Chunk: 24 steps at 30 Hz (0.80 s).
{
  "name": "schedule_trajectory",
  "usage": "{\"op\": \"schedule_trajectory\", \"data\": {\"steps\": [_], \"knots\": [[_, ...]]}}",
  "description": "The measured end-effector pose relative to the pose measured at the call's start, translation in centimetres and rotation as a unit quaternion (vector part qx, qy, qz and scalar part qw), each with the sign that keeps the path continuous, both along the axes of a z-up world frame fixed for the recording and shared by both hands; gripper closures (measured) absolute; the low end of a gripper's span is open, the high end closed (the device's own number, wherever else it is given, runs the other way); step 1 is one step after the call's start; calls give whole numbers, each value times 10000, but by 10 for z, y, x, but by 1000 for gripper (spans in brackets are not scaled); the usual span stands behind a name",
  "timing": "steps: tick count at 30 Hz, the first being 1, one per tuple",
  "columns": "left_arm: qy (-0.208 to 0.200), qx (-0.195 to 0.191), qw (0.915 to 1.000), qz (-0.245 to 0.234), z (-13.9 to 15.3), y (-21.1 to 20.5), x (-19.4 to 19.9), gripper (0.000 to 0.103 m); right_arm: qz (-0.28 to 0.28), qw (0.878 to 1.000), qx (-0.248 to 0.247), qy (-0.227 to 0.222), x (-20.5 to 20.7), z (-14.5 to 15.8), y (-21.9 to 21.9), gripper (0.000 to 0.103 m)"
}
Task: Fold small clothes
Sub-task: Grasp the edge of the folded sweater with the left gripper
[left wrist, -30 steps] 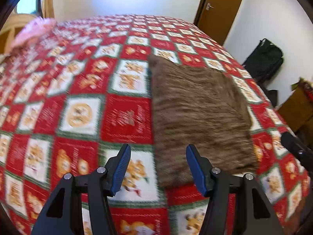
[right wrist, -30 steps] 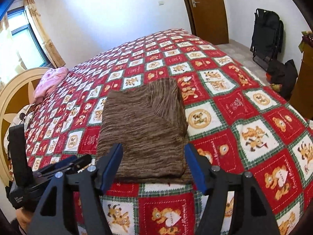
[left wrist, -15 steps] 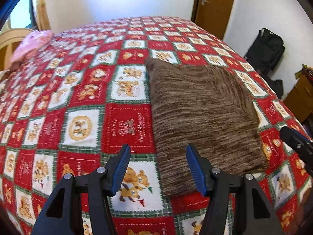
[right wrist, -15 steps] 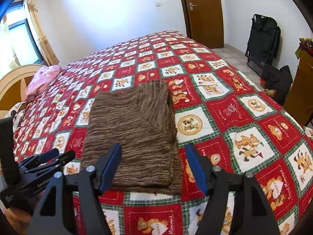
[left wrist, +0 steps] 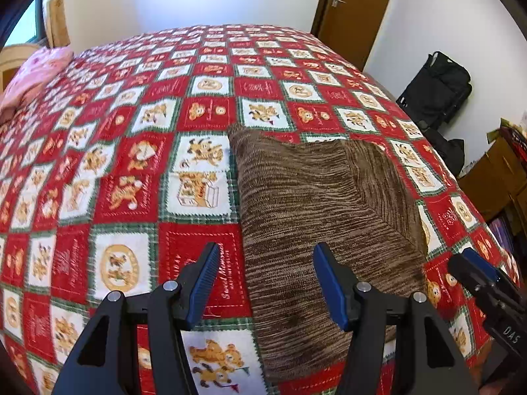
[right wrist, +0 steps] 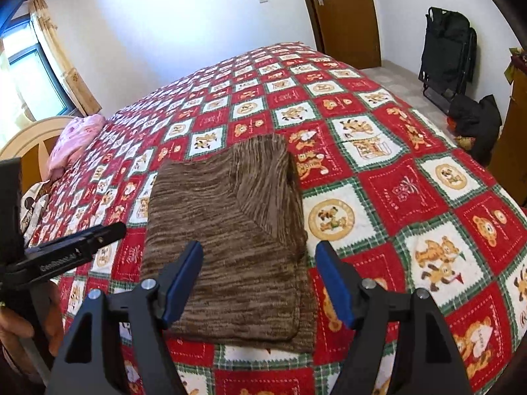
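A brown knitted garment [right wrist: 227,240] is lying flat on the bed's red-and-white patchwork bedspread [right wrist: 405,194], already folded into a rough rectangle with one flap doubled diagonally across its right side and its near edge sitting close to the edge of the bed. The right gripper [right wrist: 258,279] is hovering over the garment's near right part with its blue pads spread apart and nothing between them, while the left gripper [left wrist: 265,281] is hanging above the garment's near left edge, likewise spread and pinching nothing; in the right wrist view it is showing at the far left, with part of the person's hand [right wrist: 19,326] below it. Neither gripper appears to be touching the cloth. A pink pillow [right wrist: 77,140] is resting far off near the headboard, and a dark bag [left wrist: 438,89] is standing by the wall, both well apart from the work. Judging from the lie of the cloth, another fold may be coming, and the main risk is catching only the top layer: the knit looks soft and thick, so a shallow pinch could peel the diagonal flap open and undo the earlier fold. If the two grippers are lifting unevenly, the rectangle could skew, and dragging it nearer could slide it off the bed's edge.
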<state>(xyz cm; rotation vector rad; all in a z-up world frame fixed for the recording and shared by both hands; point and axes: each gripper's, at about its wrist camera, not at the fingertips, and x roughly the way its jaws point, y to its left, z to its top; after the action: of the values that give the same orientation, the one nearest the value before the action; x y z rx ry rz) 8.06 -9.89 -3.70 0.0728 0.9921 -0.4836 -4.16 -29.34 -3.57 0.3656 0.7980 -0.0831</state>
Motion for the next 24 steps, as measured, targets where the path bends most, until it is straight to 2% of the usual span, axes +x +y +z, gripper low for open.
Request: {"op": "schedule_trajectory", "data": {"steps": [3,7,13,18,24], "knots": [[73,-52,10000,-42,-11,-7,4,43,4,10000,66,-9,6,-3,-3,30],[-201,82,9997,116,-16,-16,17,43,-100,9999,40,-94,24,-6,-9,30],[-97,111,9998,151,-33,-28,28,43,-306,9994,185,8,49,-20,-17,30],[-60,101,9998,182,-41,-34,36,43,-236,9996,-125,25,56,-27,-13,30],[121,-61,9994,305,-54,-34,49,43,-440,9990,-99,-63,71,-39,-26,30]]}}
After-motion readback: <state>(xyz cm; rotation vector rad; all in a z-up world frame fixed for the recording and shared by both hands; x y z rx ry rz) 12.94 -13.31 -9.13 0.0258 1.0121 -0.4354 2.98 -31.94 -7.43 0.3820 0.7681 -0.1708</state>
